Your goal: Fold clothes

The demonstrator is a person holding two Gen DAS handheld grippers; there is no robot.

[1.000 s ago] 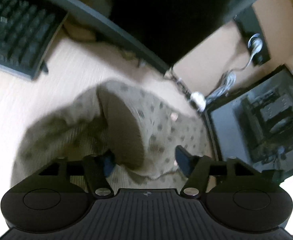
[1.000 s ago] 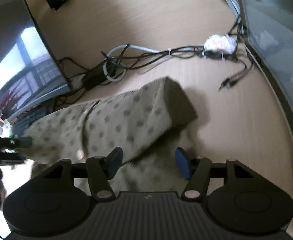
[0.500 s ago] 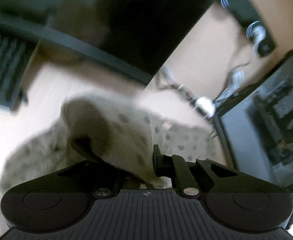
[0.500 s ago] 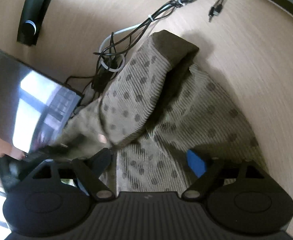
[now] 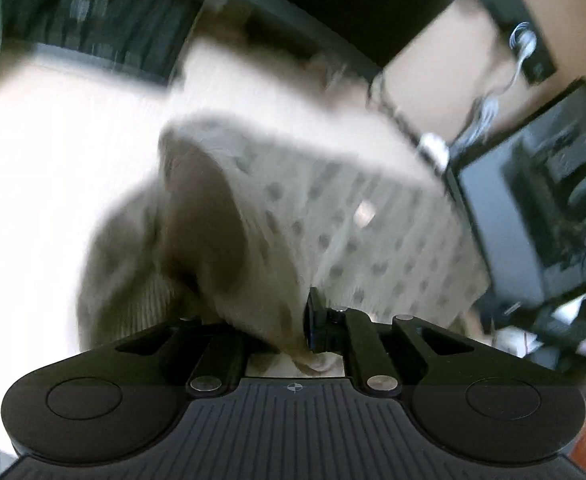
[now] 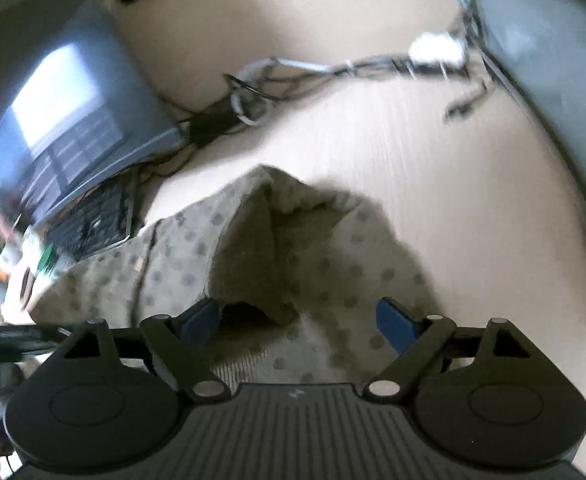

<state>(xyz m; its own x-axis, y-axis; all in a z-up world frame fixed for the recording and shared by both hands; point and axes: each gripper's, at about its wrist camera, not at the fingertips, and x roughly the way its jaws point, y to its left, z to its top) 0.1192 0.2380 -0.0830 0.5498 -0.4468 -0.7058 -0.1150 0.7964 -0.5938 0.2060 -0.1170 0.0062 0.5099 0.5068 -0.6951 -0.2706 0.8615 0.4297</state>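
Left wrist view, blurred by motion: pale wooden desk fills the left half, a dark monitor across the far side, a keyboard far left, and a glass-sided computer case at right. Beige knit garment with grey dots lies mid-desk, bunched and partly raised. Left gripper has its jaws drawn together and clamped on a fold of that garment; cloth fills the gap, and only the right blue pad is visible.

Right wrist view: same desk, monitor at left showing a window reflection, grey case wall at far right, a tangle of cables along the far edge with a white clump of something tied in. Garment sits near, just ahead of the right gripper, one cuff-like end standing up as a dark hollow. Right gripper's blue pads stand well apart, straddling the cloth but not pinching it.

Progress, as judged: early to middle. One layer appears lifted and doubled over, yet the outline is lumpy, with no flat, squared stack visible. Remaining: lay the held fold down, smooth it, and make at least one more fold. Exact garment type cannot be told.
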